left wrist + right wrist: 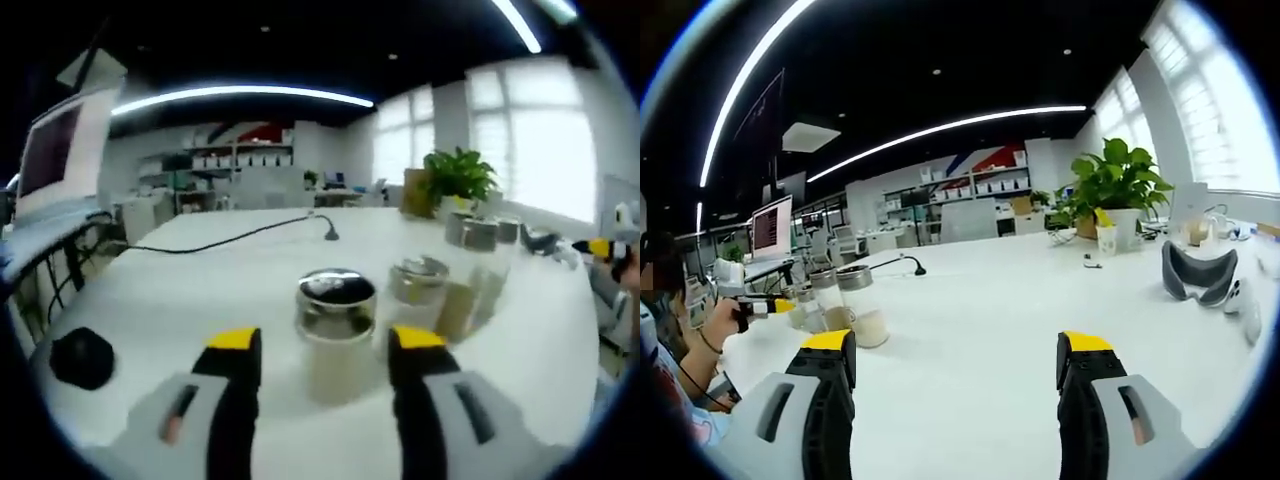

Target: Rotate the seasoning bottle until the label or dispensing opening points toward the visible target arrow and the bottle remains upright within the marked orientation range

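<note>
Fingers of the left gripper stand spread either side of the upright seasoning bottle, not yet touching; right gripper spread, well apart.

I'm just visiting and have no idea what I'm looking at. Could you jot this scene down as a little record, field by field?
Setting: office, white table
Nearest jar: seasoning bottle with shiny lid, upright, pale contents
Other jars: row of jars beyond it, also upright
Left gripper: open, jaws either side of the bottle; contact unclear
Right gripper: open, holding nothing, over bare table
Also on table: potted plant, black cable, grey headset
Target arrow: cannot make one out
</note>
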Available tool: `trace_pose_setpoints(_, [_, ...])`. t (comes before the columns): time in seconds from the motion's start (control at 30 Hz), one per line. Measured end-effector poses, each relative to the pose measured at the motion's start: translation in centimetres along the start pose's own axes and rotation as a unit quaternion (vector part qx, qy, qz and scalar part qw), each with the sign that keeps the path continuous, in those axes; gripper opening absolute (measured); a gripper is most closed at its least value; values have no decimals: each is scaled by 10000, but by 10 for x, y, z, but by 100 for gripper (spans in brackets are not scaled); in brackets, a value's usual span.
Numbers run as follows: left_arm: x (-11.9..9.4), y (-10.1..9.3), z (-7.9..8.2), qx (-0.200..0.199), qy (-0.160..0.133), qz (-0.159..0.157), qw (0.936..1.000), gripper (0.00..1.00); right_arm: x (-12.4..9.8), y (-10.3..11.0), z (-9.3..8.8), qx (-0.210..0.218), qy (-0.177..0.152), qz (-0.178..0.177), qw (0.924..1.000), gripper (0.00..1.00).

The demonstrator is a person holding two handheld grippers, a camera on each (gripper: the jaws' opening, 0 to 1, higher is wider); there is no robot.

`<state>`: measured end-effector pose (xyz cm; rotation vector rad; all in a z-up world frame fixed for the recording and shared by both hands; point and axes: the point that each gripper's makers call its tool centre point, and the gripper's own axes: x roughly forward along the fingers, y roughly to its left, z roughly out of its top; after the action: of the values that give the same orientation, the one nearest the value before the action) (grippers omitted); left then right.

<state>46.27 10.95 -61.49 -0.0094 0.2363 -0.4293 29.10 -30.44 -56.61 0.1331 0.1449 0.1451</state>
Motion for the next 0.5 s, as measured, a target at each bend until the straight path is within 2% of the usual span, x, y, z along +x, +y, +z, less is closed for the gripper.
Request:
trace_pose_setpoints(0.2, [2, 2, -1, -48, -97, 122, 9999, 44, -1, -3, 0, 22, 6, -59, 10000, 85])
trace_pose_setpoints(0.27, [2, -1, 0, -16, -133, 29, 9999, 34, -1, -4, 0, 20, 10, -66, 10000, 85])
trace_pose_setpoints(0.3, [2, 1, 2, -74, -189, 125, 9997, 33, -1, -4, -1, 23, 20, -62, 10000, 85])
trace_pose_setpoints(0.5, [2, 1, 1, 27, -113, -8, 9999, 32, 0, -2, -2, 47, 41, -47, 10000, 85])
